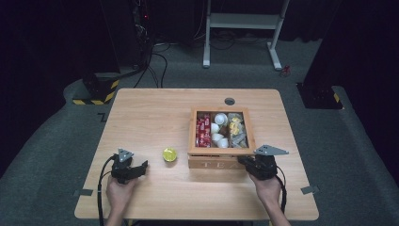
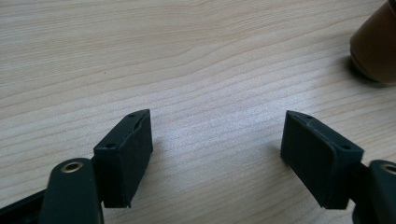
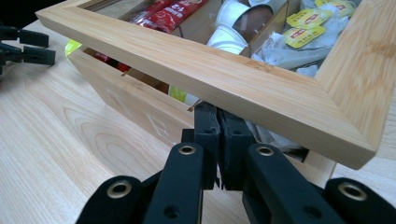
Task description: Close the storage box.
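Near right, the right gripper (image 3: 218, 135), jaws pressed together, props the tea box (image 1: 221, 162) lid (image 3: 261, 88) ajar. Near left, the left gripper (image 2: 217, 154) rests with jaws spread.

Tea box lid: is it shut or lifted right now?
Lifted at the front. In the right gripper view the lid frame stands above the tea box front wall, with a gap, the right gripper beneath its edge.

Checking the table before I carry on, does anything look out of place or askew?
The tea box lid is tilted up off its front wall, with the shut right gripper wedged under its edge. One yellow pod sits alone outside the box.
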A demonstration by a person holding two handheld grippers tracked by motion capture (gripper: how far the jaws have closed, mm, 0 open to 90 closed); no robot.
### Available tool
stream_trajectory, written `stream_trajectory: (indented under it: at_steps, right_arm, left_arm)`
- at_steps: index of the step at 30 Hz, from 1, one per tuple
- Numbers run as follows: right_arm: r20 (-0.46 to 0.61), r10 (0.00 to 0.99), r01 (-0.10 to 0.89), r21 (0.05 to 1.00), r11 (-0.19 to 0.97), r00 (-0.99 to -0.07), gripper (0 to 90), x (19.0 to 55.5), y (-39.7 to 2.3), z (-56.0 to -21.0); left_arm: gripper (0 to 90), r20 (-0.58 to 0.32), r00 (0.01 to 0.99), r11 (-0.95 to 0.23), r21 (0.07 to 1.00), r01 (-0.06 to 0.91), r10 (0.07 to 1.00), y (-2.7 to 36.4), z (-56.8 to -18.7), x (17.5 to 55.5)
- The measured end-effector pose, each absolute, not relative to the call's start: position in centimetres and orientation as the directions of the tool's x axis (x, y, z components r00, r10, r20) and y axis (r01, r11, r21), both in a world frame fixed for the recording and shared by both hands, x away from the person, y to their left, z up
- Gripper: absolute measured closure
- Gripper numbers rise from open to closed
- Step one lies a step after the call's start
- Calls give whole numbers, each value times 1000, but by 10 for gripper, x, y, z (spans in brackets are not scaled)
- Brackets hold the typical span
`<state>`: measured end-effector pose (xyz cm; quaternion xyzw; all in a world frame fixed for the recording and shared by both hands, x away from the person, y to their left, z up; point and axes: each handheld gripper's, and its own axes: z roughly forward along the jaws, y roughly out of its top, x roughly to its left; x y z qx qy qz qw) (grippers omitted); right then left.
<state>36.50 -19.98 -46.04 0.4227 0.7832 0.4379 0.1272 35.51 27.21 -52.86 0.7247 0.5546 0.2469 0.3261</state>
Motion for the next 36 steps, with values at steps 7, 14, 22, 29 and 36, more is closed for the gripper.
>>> stream_trajectory:
  at_steps: [7, 14, 22, 29, 36]
  right_arm:
    - [177, 766, 561, 782, 272, -618, 872, 362, -198, -466]
    - [186, 752, 566, 774, 285, -632, 865, 358, -198, -471]
    - [179, 746, 529, 808, 261, -642, 853, 355, -198, -458]
    - [162, 760, 498, 835, 234, -630, 825, 356, -205, -448]
    - [154, 803, 476, 862, 176, -576, 774, 355, -229, -443]
  left_arm:
    - [254, -4, 263, -172, 746, 643, 965, 272, -529, 355]
    - [254, -4, 263, -172, 746, 643, 965, 272, -529, 355]
    - [253, -4, 263, -172, 746, 643, 965, 272, -529, 355]
    - [254, -4, 263, -172, 746, 643, 965, 272, -529, 355]
    - [253, -4, 263, -172, 746, 643, 965, 272, -529, 355]
